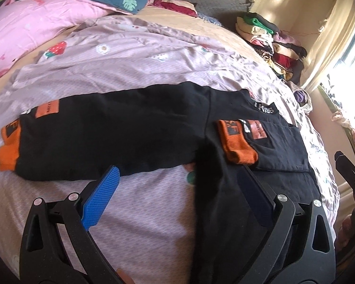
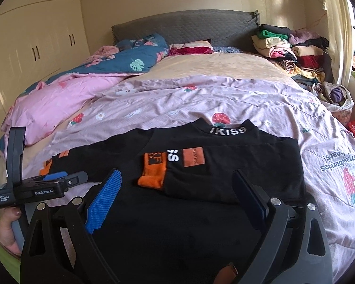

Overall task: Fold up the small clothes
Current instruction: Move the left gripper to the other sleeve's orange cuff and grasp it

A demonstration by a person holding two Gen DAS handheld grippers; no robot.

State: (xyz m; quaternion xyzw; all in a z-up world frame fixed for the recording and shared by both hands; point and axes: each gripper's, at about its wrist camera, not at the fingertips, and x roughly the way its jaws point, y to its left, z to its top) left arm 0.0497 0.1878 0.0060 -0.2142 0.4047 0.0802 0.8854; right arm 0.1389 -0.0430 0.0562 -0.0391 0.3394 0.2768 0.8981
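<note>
Black top (image 2: 201,165) (1 sleeve folded) centred on quilt (image 2: 248,99).

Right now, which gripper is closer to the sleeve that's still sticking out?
Left. The left gripper hangs open right at the spread sleeve, near its lower edge. The right gripper is open over the shirt body, farther from that sleeve.
</note>
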